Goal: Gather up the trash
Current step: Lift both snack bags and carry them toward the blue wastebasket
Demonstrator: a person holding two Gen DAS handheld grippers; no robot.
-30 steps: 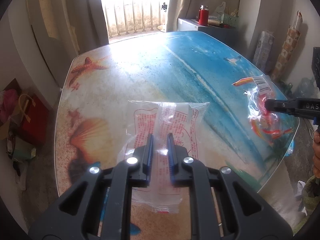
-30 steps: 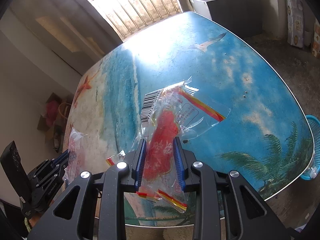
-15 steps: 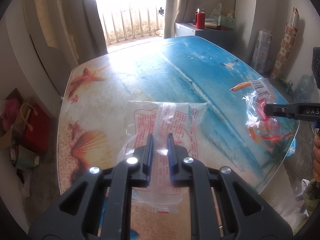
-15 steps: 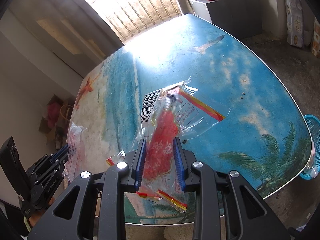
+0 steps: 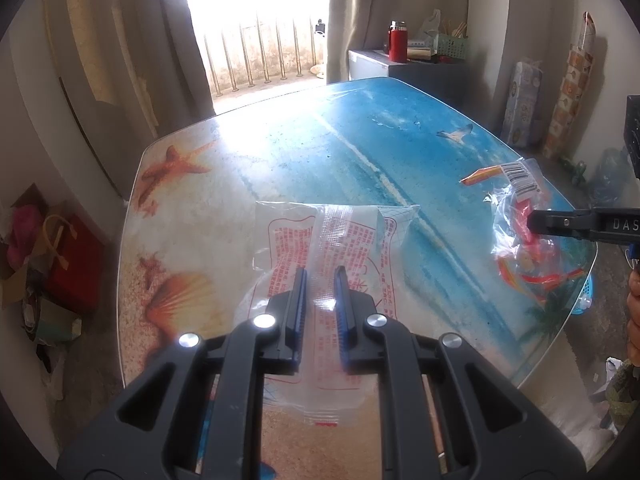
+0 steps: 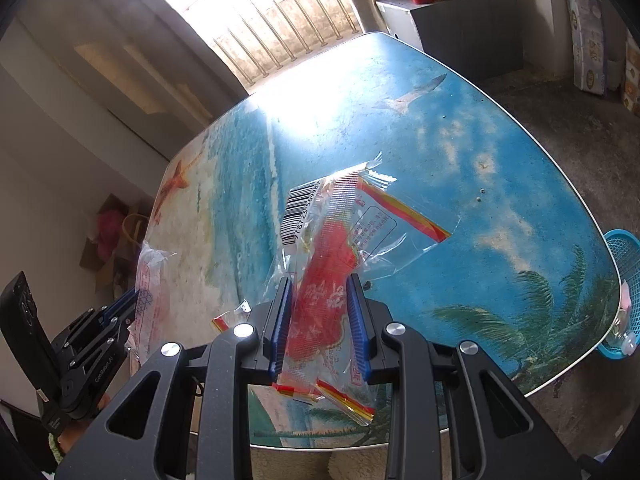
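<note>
red wrapper point(image 6: 328, 280) runs lengthwise between right gripper point(image 6: 320, 320) fingers point(image 6: 280, 320).

A lived-in room of a home. A glass tabletop point(image 5: 360, 152) printed with a beach scene fills the middle. Behind it, curtains point(image 5: 168, 36) frame a bright doorway with a railing point(image 5: 260, 56), perhaps a balcony, though glare washes it out. A low cabinet point(image 5: 400, 68) carries a red flask point(image 5: 398, 42) and a green basket point(image 5: 450, 42). Bags and boxes point(image 5: 48, 256) are heaped on the bare floor, and a blue wastebasket point(image 6: 624, 280) stands by the tabletop.
</note>
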